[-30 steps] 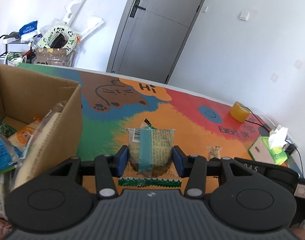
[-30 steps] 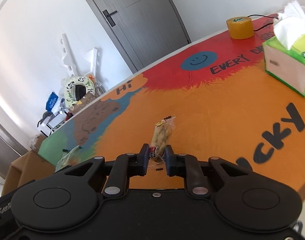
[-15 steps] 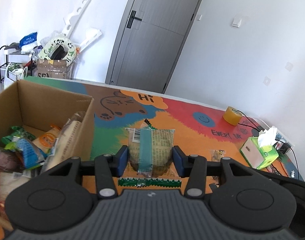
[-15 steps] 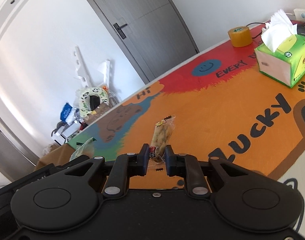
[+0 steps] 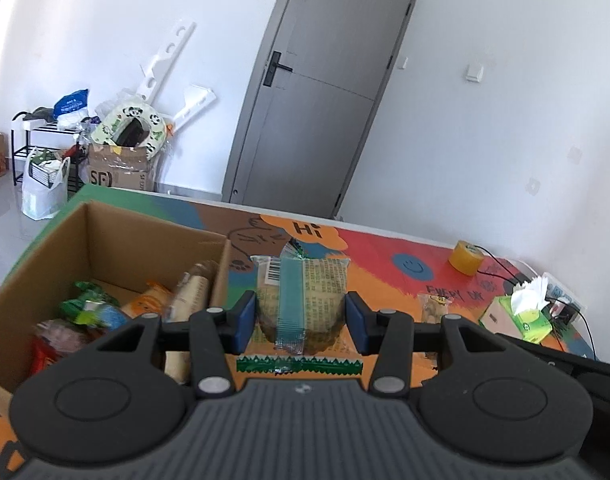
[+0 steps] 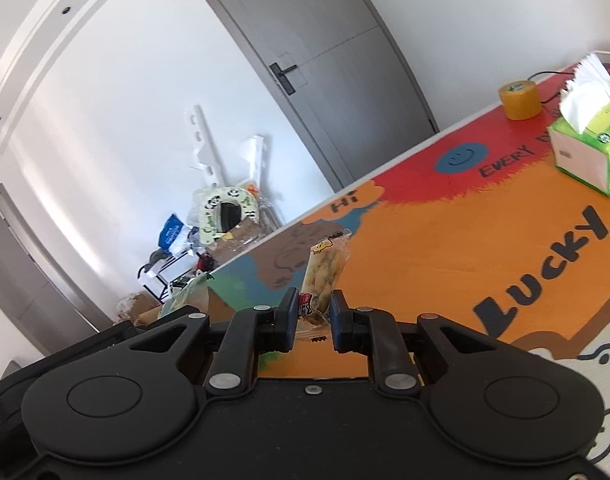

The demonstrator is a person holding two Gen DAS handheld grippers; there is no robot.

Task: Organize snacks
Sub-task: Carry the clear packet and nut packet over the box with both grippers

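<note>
At the far left stands the open brown cardboard box [image 5: 117, 236], resting on the counter [image 5: 385, 256] with its multicoloured painted covering; inside lie several wrapped snacks [image 5: 105, 312] (individual labels are too blurred to read). Just right of the box wall, the left hand-held gripper [image 5: 301, 316] is clamped on a clear-wrapped cake packet with a teal strip and green serrated seal [image 5: 305, 296], its blue pads pressing both sides and the packet lifted clear of the counter. Further right, the right hand-held gripper [image 6: 310, 312] is closed narrowly on the lower end of a small transparent packet of pale yellow nuts [image 6: 325, 268], which stands upright above the counter. Toward the far right edge sit a yellow roll of tape [image 6: 520, 100] and, near it, a green tissue box [image 6: 589, 152] with white tissue protruding.
</note>
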